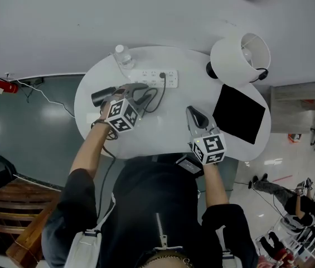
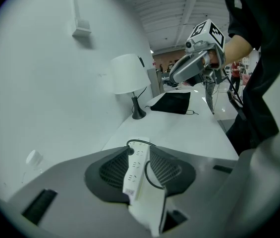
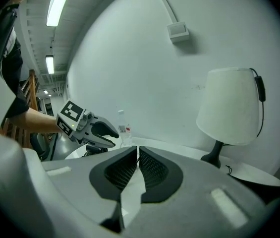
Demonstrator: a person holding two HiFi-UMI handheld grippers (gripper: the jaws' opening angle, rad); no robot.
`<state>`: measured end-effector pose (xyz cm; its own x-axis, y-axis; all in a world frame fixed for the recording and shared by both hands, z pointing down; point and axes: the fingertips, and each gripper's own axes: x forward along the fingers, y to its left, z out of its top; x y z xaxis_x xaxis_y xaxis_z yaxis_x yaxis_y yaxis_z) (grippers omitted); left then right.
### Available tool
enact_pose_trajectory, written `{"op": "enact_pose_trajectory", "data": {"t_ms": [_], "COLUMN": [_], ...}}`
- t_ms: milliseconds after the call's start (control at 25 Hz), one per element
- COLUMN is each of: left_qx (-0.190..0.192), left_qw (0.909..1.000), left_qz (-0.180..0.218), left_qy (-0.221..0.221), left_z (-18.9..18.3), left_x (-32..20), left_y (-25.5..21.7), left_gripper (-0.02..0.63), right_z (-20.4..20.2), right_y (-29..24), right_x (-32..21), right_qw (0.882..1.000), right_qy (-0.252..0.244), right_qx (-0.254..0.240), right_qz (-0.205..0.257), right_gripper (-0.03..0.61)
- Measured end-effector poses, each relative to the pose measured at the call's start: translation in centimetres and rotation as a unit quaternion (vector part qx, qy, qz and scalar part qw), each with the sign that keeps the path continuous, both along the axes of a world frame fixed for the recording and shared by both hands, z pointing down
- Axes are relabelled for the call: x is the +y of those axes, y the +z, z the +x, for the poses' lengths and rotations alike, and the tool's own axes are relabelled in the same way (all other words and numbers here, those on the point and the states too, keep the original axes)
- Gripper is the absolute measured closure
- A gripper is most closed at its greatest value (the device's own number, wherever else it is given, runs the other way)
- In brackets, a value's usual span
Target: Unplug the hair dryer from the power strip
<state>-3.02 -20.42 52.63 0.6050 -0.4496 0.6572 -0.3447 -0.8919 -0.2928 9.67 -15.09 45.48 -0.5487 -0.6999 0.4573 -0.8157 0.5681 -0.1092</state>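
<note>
The fingers (image 2: 112, 170) of the left gripper (image 1: 141, 92) stand a little apart with nothing pinched. Looking along them, the white power strip (image 1: 156, 78) shows through the gap, lying end-on and untouched. The fingers (image 3: 122, 170) of the right gripper (image 3: 138, 150) are pressed all but together on nothing, and that gripper hangs over the near middle of the table (image 1: 163, 135), well apart from the strip. The strip sits at the back of the table near the wall. The dark plug (image 1: 162, 76) is seated towards its right end, and the cord (image 1: 158, 96) loops back from it to the black hair dryer (image 1: 101, 96), which lies just beside the left gripper. From where I stand the plug looks fully home, so the job is hardly begun. To my mind the sound way is to close on the plug body itself, never the cord. The other gripper should press the strip down so it does not lift or slide, and the plug should come straight up out of the socket without rocking. The left jaws look too narrow for the plug as they stand, so I would widen them first. By my count there are two grippers, one power strip with several sockets and only one taken, one plug, one cord and one hair dryer. Besides these there is one water bottle (image 1: 122, 54) behind the strip, one white lamp (image 1: 240, 57) and one flat black pad (image 1: 238, 114) at the right.
</note>
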Motion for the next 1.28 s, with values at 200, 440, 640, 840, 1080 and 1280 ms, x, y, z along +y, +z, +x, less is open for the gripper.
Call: {"op": "enact_pose_trajectory", "data": {"t_ms": [200, 440, 640, 840, 1080, 1280], "left_qx": [-0.019, -0.049, -0.071, -0.092, -0.117, -0.142], "left_qw": [0.9996, 0.9971, 0.9940, 0.9904, 0.9845, 0.9758], "left_qz": [-0.009, -0.044, -0.066, -0.086, -0.108, -0.137], "left_qy": [0.018, 0.039, 0.052, 0.057, 0.074, 0.094], "left_z": [-0.1, 0.8, 1.5, 1.5, 1.8, 2.5], "left_x": [-1.8, -3.7, -4.7, -5.5, -6.7, -6.5], "left_y": [1.5, 3.9, 5.7, 7.6, 9.6, 11.4], "left_gripper": [0.404, 0.286, 0.233, 0.222, 0.222, 0.222], "right_z": [-0.4, -0.3, -0.4, -0.6, -0.7, -0.7], "right_y": [0.6, 1.5, 2.1, 2.8, 3.8, 4.7], "right_x": [-1.4, -2.7, -3.6, -4.6, -6.1, -6.7], "right_qw": [1.000, 1.000, 1.000, 0.999, 0.999, 0.998], "right_qy": [-0.004, -0.007, -0.009, -0.010, -0.013, -0.015], "right_qx": [-0.001, 0.001, -0.001, -0.006, -0.006, -0.004], "right_qz": [-0.009, -0.020, -0.028, -0.034, -0.043, -0.053], "right_gripper": [0.571, 0.571, 0.571, 0.571, 0.571, 0.571]}}
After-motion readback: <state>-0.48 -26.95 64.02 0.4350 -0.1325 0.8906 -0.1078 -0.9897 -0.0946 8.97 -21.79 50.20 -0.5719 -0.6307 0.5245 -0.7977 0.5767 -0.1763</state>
